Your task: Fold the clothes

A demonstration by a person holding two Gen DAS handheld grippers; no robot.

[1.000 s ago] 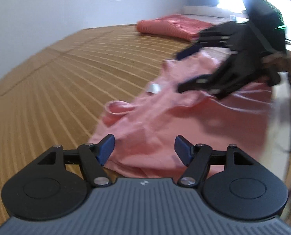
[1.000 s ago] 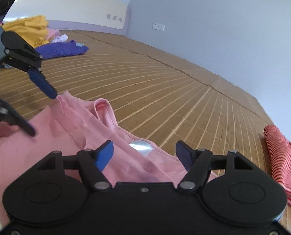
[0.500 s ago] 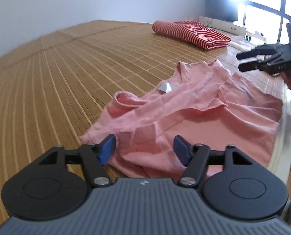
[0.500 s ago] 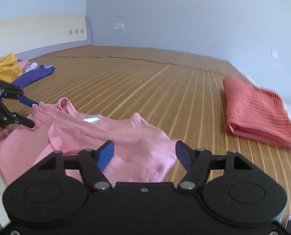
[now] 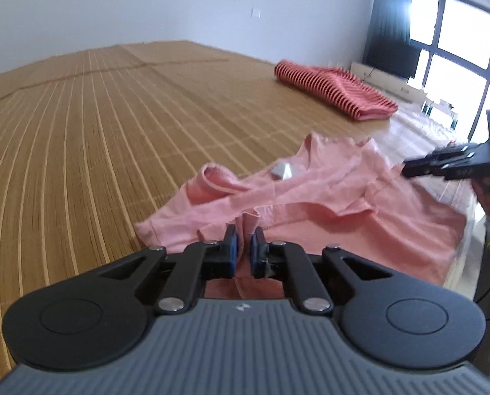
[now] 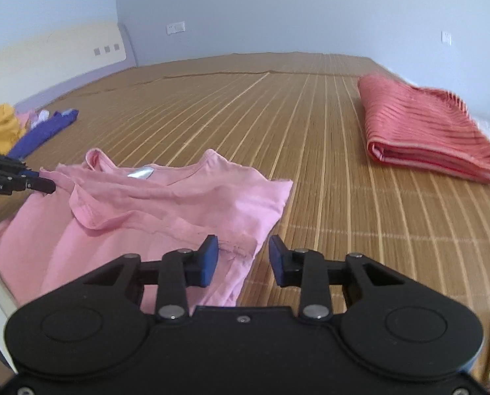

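A crumpled pink shirt [image 5: 311,197] with a silver neck label [image 5: 281,171] lies on the bamboo mat [image 5: 96,131] near the bed's edge. My left gripper [image 5: 243,247] is shut on a fold of the shirt's near edge, and pink cloth shows between its blue pads. In the right wrist view the same shirt [image 6: 146,210] spreads to the left, with the left gripper [image 6: 47,181] pinching its far left corner. My right gripper [image 6: 243,260] is open just above the shirt's right hem, gripping nothing. From the left wrist view the right gripper [image 5: 406,168] hovers by the shirt's far side.
A folded red striped garment [image 6: 419,128] lies on the mat to the right, also seen as the red striped garment [image 5: 337,90]. A yellow and purple clothes pile [image 6: 31,128] sits by the headboard [image 6: 47,56]. Windows [image 5: 459,49] lie beyond the bed's edge.
My left gripper has gone from open to shut on the pink shirt's edge. The right gripper's fingers have narrowed, and it has come lower and closer to the shirt's right hem.
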